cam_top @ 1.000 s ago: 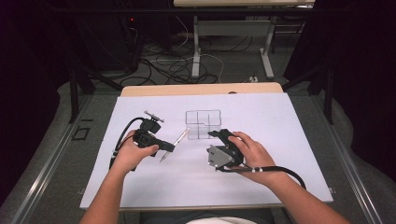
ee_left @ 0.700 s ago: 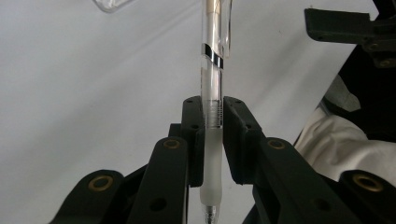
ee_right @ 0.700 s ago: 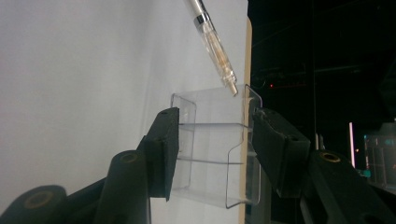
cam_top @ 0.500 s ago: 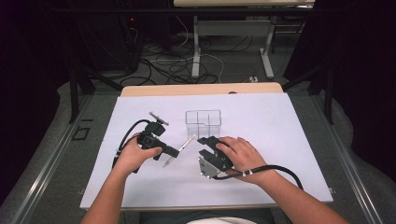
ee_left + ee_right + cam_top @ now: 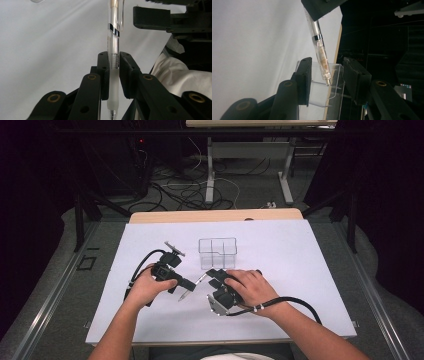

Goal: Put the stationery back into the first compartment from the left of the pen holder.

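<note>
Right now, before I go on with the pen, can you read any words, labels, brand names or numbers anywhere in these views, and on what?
None can be read.
The pen, clamped in the left gripper: a black band on its clear barrel, no lettering visible.
The clear divided box: no label visible.
The white table cover: plain, no print.
The right gripper, jaws open: no markings visible.

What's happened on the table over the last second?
The two hands drew together: the right gripper slid left toward the pen, its jaws open around the free end. The left gripper kept its clamp on the pen. The clear box stayed put.
</note>
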{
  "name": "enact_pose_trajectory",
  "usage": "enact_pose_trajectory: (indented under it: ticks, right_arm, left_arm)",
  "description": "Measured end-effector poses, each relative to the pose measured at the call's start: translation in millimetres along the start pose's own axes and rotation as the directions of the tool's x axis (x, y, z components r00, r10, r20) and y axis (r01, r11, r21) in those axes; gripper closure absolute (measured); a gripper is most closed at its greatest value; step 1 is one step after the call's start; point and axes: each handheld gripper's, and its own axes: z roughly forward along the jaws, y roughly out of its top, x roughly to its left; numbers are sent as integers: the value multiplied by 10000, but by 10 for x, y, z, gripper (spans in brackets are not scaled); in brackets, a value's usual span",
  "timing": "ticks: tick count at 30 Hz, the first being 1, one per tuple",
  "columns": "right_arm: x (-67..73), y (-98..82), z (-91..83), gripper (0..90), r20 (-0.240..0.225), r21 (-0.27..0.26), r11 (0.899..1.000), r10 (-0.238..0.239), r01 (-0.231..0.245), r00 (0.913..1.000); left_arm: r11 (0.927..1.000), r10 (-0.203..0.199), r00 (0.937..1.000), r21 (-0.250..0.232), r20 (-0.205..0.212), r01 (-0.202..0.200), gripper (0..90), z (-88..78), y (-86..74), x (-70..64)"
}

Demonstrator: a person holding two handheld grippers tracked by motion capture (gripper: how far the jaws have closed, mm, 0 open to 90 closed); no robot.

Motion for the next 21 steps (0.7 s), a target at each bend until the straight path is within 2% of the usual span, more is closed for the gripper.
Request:
enact_pose_trajectory:
  ticks: [2,3,4,5,7,11,14,15,19,21]
  right_arm:
    - [19,16,10,602,-41,-14,10000,-99,99,9999]
    - [16,21,21,606,-95,-115,9994,-320,319,9994]
    - [36,28,20,610,-117,-76,9998,-181,180,9998]
    - [32,35,27,616,-76,-81,9992,-402,402,9992]
    - [37,43,40,622,-198,-94,9990,-443,441,9988]
    - [50,55,46,632,-152,-133,9990,-439,437,9989]
    - [65,71,43,655,-166,-102,9984,-554,553,9983]
    - [70,95,45,663,-197,-211,9972,-726,722,9972]
    - [93,109,45,668,-184,-237,9964,-822,817,9964]
    - [113,117,47,681,-351,-173,9967,-800,795,9962]
  left_arm:
    - [10000,10,10000,34,17,-10,796,14,3,-10]
    - [9999,73,10000,81,23,-73,796,17,6,-12]
    - [10000,36,10000,60,39,-36,796,26,8,-23]
    - [9999,64,10000,97,59,-65,796,35,10,-33]
    - [9999,85,9999,142,88,-86,796,48,15,-44]
    - [9997,112,9999,194,111,-114,796,66,21,-59]
    - [9995,132,9998,275,118,-135,795,84,20,-68]
    - [9995,126,9998,293,149,-131,795,87,21,-67]
    - [9992,217,9996,329,160,-222,796,86,36,-73]
    - [9992,217,9996,329,160,-222,796,86,36,-73]
